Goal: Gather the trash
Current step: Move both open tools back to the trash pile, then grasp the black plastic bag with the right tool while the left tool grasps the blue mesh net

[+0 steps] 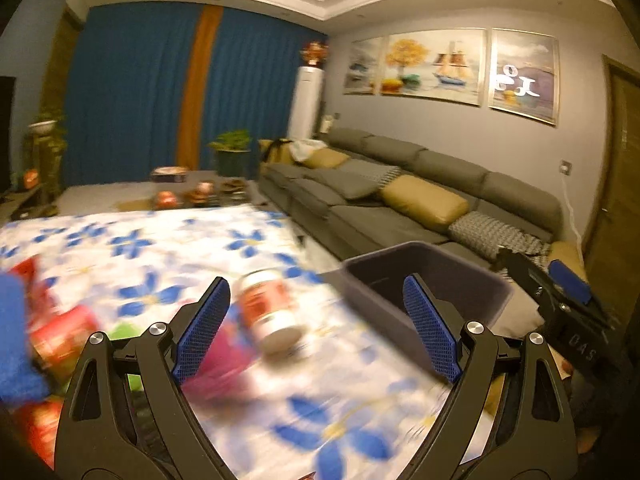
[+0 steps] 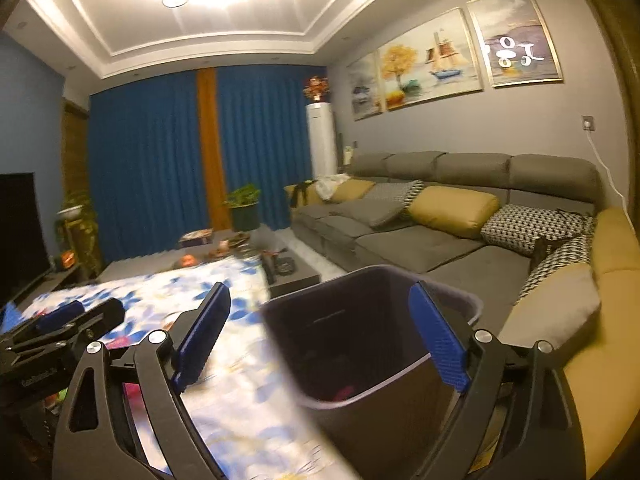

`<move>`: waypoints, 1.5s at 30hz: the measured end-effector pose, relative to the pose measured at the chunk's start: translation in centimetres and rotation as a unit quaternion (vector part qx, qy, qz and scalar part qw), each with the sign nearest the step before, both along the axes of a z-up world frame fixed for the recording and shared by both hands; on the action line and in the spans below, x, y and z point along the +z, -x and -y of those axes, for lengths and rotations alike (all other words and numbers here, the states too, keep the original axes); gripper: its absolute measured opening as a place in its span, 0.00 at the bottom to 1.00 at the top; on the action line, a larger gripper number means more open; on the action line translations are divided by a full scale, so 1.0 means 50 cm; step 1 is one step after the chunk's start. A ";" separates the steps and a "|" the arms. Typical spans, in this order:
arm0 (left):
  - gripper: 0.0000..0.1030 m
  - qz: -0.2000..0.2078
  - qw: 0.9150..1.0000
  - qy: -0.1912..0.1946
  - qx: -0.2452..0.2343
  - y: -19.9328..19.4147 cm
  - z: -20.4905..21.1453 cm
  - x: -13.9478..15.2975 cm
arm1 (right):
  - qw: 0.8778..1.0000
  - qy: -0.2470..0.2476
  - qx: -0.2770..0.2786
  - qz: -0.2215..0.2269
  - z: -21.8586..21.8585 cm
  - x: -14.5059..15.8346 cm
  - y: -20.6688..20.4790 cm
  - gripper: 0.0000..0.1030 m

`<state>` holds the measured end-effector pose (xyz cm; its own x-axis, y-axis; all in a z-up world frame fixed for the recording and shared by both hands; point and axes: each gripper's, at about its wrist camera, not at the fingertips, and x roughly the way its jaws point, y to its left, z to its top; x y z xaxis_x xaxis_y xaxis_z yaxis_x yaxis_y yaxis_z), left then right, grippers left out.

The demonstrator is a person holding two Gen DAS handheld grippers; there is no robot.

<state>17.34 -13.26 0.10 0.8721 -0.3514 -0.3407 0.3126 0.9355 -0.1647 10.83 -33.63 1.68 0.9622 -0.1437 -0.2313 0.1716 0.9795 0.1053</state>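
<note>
Blue-flowered white tablecloth (image 1: 224, 240): spread over the table, blurred in both views; seen again in the right wrist view (image 2: 224, 380).
Left gripper (image 1: 316, 324): black frame, blue mesh pads; jaws wide apart, nothing between the pads; aimed across the table toward the sofa.
Right gripper (image 2: 320, 340): same build; jaws wide apart, nothing clamped; poised over the mouth of the bin.
Dark grey rectangular plastic bin (image 2: 360, 344): at the right edge of the table, between table and sofa; mouth open and tilted toward the right wrist camera; something pink low inside, too blurred to identify. In the left wrist view (image 1: 424, 280), just beyond the right pad.
White cylindrical bottle with red label (image 1: 268, 312): lying on its side on the cloth, beyond the open left jaws, not touched by either pad; near the bin but apart from it.
Red wrappers or packets (image 1: 60, 336): clustered at the left of the cloth; blurred, kind not determinable.
Magenta item (image 1: 228, 356): on the cloth just behind the left pad; shape unclear.
Grey sectional sofa with mustard cushions (image 2: 440, 216): along the right wall, behind the bin.
Blue curtains (image 2: 152, 168): closed across the far wall.
</note>
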 end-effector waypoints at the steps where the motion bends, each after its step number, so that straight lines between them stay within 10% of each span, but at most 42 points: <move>1: 0.84 0.001 1.000 0.003 0.009 0.020 -0.032 0.000 | 1.000 0.002 0.009 -0.001 -0.021 -0.001 0.007 0.85; 13: 0.84 0.003 0.993 -0.041 0.113 0.171 -0.251 -0.052 | 0.996 0.022 0.081 -0.006 -0.195 -0.018 0.064 0.85; 30: 0.84 0.015 0.976 0.004 0.218 0.239 -0.429 -0.021 | 0.964 0.049 0.233 -0.114 -0.426 -0.126 0.051 0.81; 39: 0.84 0.009 0.975 0.016 0.223 0.243 -0.464 -0.028 | 0.953 0.082 0.239 -0.165 -0.486 -0.161 0.009 0.59; 45: 0.82 -0.003 0.980 0.023 0.200 0.210 -0.460 -0.031 | 0.949 0.088 0.230 -0.197 -0.486 -0.172 -0.015 0.19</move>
